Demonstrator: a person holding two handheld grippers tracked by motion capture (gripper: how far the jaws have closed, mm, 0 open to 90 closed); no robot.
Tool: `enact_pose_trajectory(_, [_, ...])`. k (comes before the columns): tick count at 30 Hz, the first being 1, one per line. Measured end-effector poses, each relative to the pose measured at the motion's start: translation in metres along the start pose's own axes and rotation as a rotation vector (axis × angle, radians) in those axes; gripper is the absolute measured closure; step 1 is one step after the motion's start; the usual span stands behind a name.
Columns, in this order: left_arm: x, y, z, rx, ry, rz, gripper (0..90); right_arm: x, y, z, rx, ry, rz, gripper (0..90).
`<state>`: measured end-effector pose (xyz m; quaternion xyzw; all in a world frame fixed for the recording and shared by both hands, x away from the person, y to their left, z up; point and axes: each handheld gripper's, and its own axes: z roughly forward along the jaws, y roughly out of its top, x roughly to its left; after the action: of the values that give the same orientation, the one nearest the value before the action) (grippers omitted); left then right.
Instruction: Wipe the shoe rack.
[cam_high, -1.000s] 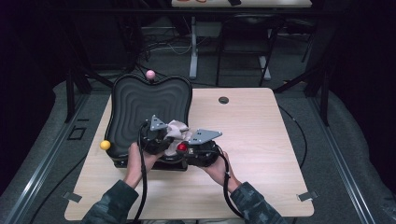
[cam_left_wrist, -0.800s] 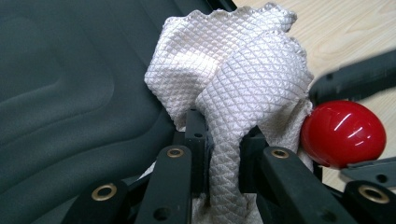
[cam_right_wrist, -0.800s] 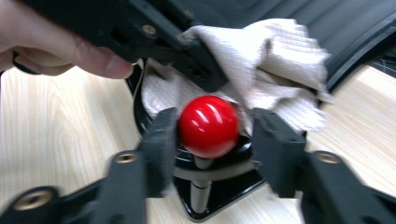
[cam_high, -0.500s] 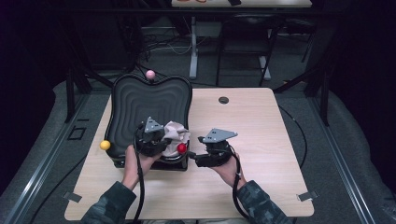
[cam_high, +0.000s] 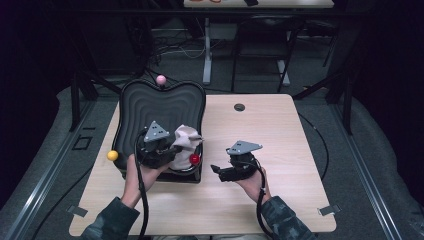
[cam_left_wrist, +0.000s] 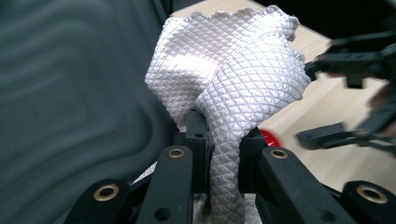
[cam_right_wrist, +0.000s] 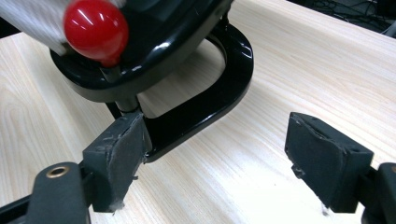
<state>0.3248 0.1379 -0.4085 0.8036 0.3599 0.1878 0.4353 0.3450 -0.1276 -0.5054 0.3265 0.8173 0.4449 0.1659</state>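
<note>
I count one white cloth (cam_left_wrist: 233, 79) and one black tray (cam_high: 160, 107) on my bench (cam_high: 280, 135). The tray carries three balls: one pink (cam_high: 160, 79), one yellow (cam_high: 113, 155), one red (cam_high: 194, 159). One small dark disc (cam_high: 239, 107) lies near the bench's far edge.

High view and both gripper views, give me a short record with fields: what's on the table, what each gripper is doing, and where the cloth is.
table: light wood
tray: black, ribbed, on the table's left part
knobs: pink at the tray's far edge, yellow at its left, red at its near right corner
cloth: white, quilted, bunched, over the tray's near end
left gripper: shut on the cloth
right gripper: jaws have just been opening, nothing between them, right of the tray
</note>
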Motion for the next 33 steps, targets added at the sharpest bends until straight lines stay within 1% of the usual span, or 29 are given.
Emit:
enact_pose_trajectory(2, [-0.007, 0.006, -0.003, -0.010, -0.018, 0.017, 79.9, -0.002, -0.002, 0.000, 0.004, -0.002, -0.001, 19.5])
enact_pose_trajectory(4, [-0.013, 0.010, -0.004, -0.016, -0.048, 0.019, 79.9, -0.004, -0.003, 0.000, 0.013, -0.004, 0.003, 19.8])
enact_pose_trajectory(5, [-0.016, 0.011, -0.002, -0.009, -0.055, 0.030, 79.8, -0.005, -0.004, 0.001, 0.018, -0.008, 0.005, 19.8])
enact_pose_trajectory(7, [-0.020, 0.011, 0.003, 0.006, -0.065, 0.034, 79.8, -0.007, -0.005, 0.000, 0.031, -0.009, 0.010, 19.8])
enact_pose_trajectory(8, [-0.021, 0.009, 0.008, 0.015, -0.063, 0.039, 79.8, -0.008, -0.006, 0.001, 0.026, -0.017, 0.017, 19.8])
enact_pose_trajectory(9, [-0.021, 0.008, 0.012, 0.028, -0.063, 0.043, 79.8, -0.008, -0.006, 0.001, 0.031, -0.024, 0.016, 19.8])
enact_pose_trajectory(11, [-0.020, 0.003, 0.022, 0.048, -0.070, 0.031, 79.8, -0.009, -0.007, 0.002, 0.024, -0.008, 0.022, 19.8])
enact_pose_trajectory(13, [-0.019, -0.001, 0.031, 0.067, -0.070, 0.026, 79.7, -0.009, -0.007, 0.002, 0.027, -0.009, 0.019, 19.8])
enact_pose_trajectory(14, [-0.019, -0.003, 0.035, 0.072, -0.070, 0.021, 79.7, -0.009, -0.006, 0.002, 0.035, -0.022, 0.020, 19.9])
enact_pose_trajectory(15, [-0.018, -0.005, 0.038, 0.075, -0.072, 0.020, 79.6, -0.009, -0.006, 0.003, 0.034, -0.020, 0.016, 20.2])
enact_pose_trajectory(16, [-0.017, -0.006, 0.039, 0.071, -0.073, 0.016, 79.6, -0.009, -0.006, 0.004, 0.030, -0.008, 0.016, 20.5])
enact_pose_trajectory(17, [-0.016, -0.006, 0.039, 0.073, -0.074, 0.018, 79.6, -0.009, -0.006, 0.004, 0.033, -0.008, 0.015, 21.0])
enact_pose_trajectory(19, [-0.016, -0.006, 0.039, 0.072, -0.059, 0.032, 79.6, -0.009, -0.006, 0.003, 0.036, -0.022, 0.018, 21.2])
enact_pose_trajectory(20, [-0.016, -0.006, 0.038, 0.072, -0.063, 0.029, 79.6, -0.010, -0.006, 0.003, 0.037, -0.021, 0.022, 21.2])
enact_pose_trajectory(22, [-0.014, -0.007, 0.038, 0.068, -0.057, 0.029, 79.7, -0.011, -0.006, 0.004, 0.038, -0.013, 0.024, 21.0])
enact_pose_trajectory(23, [-0.012, -0.008, 0.037, 0.068, -0.054, 0.025, 79.7, -0.010, -0.006, 0.004, 0.048, -0.014, 0.022, 21.0])
enact_pose_trajectory(26, [-0.007, -0.010, 0.037, 0.069, -0.027, 0.015, 79.9, -0.009, -0.006, 0.005, 0.042, -0.010, 0.015, 21.0])
enact_pose_trajectory(31, [0.006, -0.023, 0.041, 0.122, 0.017, -0.001, 79.9, -0.008, -0.006, 0.006, 0.044, -0.009, 0.012, 21.0])
enact_pose_trajectory(33, [0.010, -0.025, 0.039, 0.118, 0.024, -0.016, 79.8, -0.008, -0.006, 0.005, 0.044, -0.010, 0.012, 21.0])
